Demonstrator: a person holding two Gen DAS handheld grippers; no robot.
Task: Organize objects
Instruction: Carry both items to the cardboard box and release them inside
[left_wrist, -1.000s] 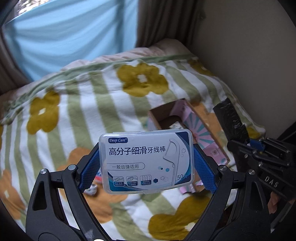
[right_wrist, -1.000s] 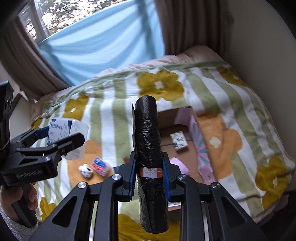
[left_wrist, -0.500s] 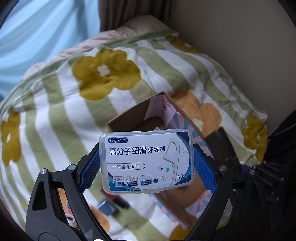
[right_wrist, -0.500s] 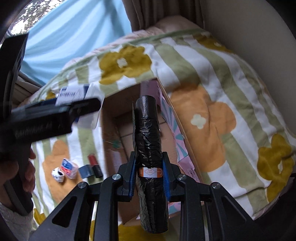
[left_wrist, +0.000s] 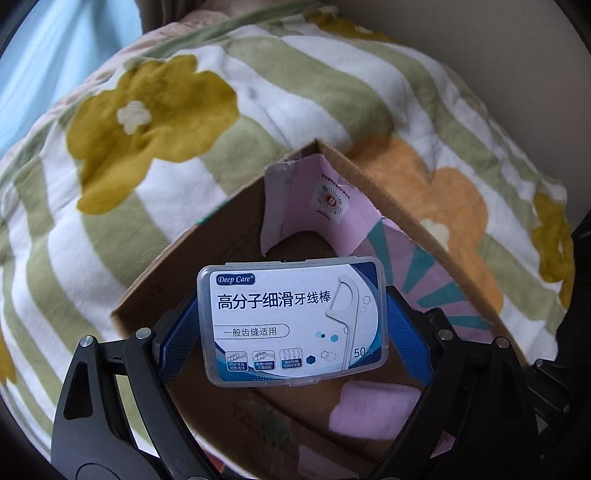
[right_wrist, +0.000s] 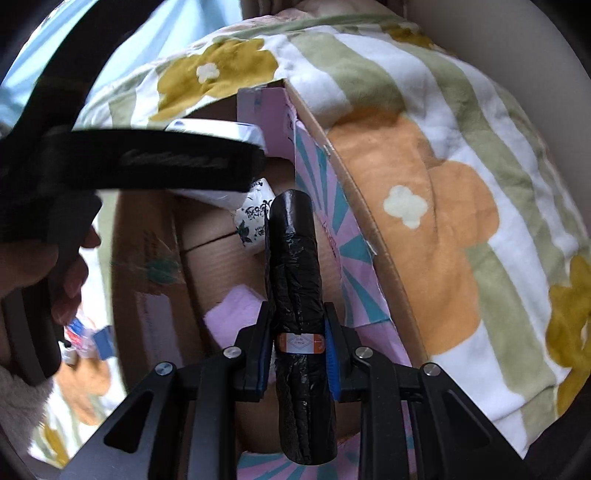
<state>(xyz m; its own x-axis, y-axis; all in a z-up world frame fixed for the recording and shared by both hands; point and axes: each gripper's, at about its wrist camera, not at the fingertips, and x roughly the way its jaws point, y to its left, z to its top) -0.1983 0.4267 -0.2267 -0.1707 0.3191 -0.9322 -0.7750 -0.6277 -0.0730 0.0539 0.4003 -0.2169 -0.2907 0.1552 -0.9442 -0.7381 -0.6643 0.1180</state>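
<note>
Cardboard box (right_wrist: 369, 236): holds pink pad (right_wrist: 236, 314), patterned packet (right_wrist: 255, 218) | your left claw (left_wrist: 291, 325) pinches clear floss-pick case (left_wrist: 291, 317) | your right claw (right_wrist: 297, 343) pinches crinkled black bag roll (right_wrist: 295, 266)

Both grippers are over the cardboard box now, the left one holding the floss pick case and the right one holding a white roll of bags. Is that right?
Not quite: the roll of bags in the right gripper is black, not white, as the right wrist view shows. The rest holds: the left gripper holds the floss pick case, and both are over the cardboard box.
</note>
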